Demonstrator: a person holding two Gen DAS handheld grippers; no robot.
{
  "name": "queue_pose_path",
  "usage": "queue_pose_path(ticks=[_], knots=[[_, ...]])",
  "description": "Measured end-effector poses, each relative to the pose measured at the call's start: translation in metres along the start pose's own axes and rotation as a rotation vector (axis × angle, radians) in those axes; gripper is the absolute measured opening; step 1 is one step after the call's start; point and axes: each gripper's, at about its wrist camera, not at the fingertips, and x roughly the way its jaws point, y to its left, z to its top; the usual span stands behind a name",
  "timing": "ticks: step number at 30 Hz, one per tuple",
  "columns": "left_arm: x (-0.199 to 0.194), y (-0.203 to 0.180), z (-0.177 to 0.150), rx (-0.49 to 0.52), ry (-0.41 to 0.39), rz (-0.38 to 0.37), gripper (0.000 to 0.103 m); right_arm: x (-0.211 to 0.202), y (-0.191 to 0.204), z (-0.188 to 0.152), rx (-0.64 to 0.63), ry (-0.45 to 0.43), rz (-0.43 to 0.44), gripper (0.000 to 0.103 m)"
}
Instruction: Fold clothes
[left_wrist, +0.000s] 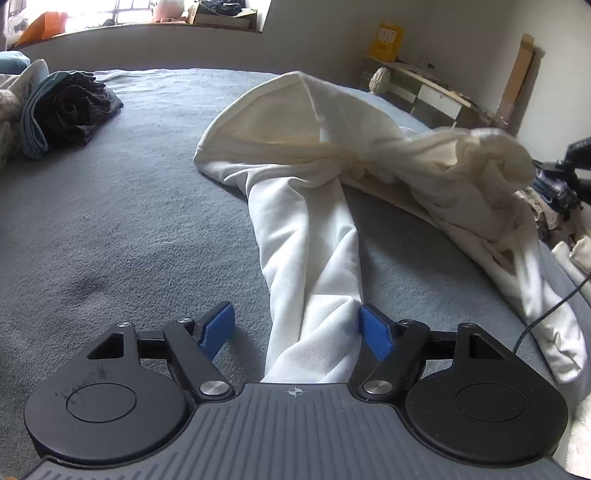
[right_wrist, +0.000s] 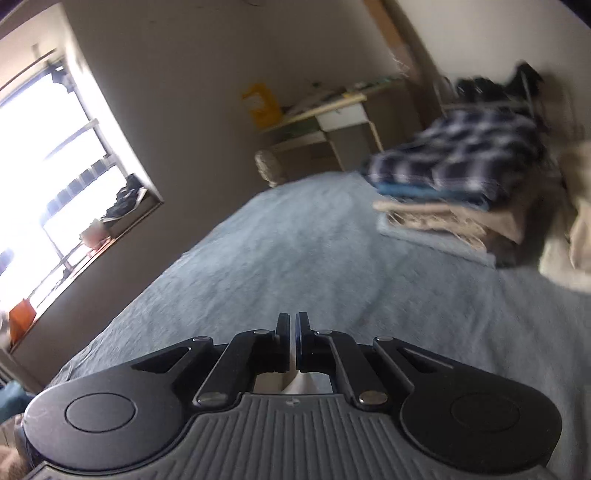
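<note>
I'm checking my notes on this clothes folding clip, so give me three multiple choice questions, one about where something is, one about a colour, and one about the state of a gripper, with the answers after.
1. Where does the folded stack with the plaid shirt on top sit?
A. on the windowsill
B. on the blue bed cover
C. on the desk

2. What colour is the garment that runs between the left gripper fingers?
A. white
B. black
C. red

3. How do the right gripper jaws stand?
A. wide open
B. closed on a plaid shirt
C. nearly closed, only a slit between them

Answers: B, the stack rests on the cover, far right; A, the cloth is plain white; C, the two fingers stand almost together.
</note>
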Motion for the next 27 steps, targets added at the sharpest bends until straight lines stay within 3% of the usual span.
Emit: queue_pose_path(ticks=[2, 5, 11, 14, 17, 18, 19, 22, 27], knots=[[0.000, -0.002, 0.006, -0.004, -0.001, -0.003, 0.074, 0.002, -0.026, -0.004, 0.069, 0.052, -0.002, 0.002], [-0.003, -0.001, 0.015, -0.018, -0.015, -0.010, 0.074, -0.004, -0.038, -0.017, 0.067, 0.074, 0.022, 0.002], [-0.006, 0.009, 0.039, -0.028, -0.056, 0.062, 0.074, -0.009, 0.020, -0.040, -0.290, 0.135, 0.153, 0.005], [-0.006, 0.009, 0.055, 0.027, -0.090, 0.109, 0.074, -0.008, 0.056, -0.057, -0.484, 0.177, 0.222, 0.006], [-0.001, 0.008, 0.069, 0.054, -0.116, 0.103, 0.075, -0.005, 0.079, -0.073, -0.588, 0.218, 0.280, 0.025], [0.001, 0.007, 0.072, 0.067, -0.126, 0.100, 0.075, -0.004, 0.082, -0.076, -0.591, 0.226, 0.289, 0.039], [0.004, 0.006, 0.076, 0.086, -0.132, 0.102, 0.075, -0.002, 0.085, -0.078, -0.589, 0.229, 0.293, 0.046], [0.015, 0.007, 0.084, 0.078, -0.126, 0.049, 0.074, 0.011, 0.082, -0.077, -0.524, 0.278, 0.287, 0.049], [0.040, 0.029, 0.096, -0.174, -0.082, -0.180, 0.074, 0.043, 0.047, -0.060, -0.208, 0.391, 0.298, 0.057]])
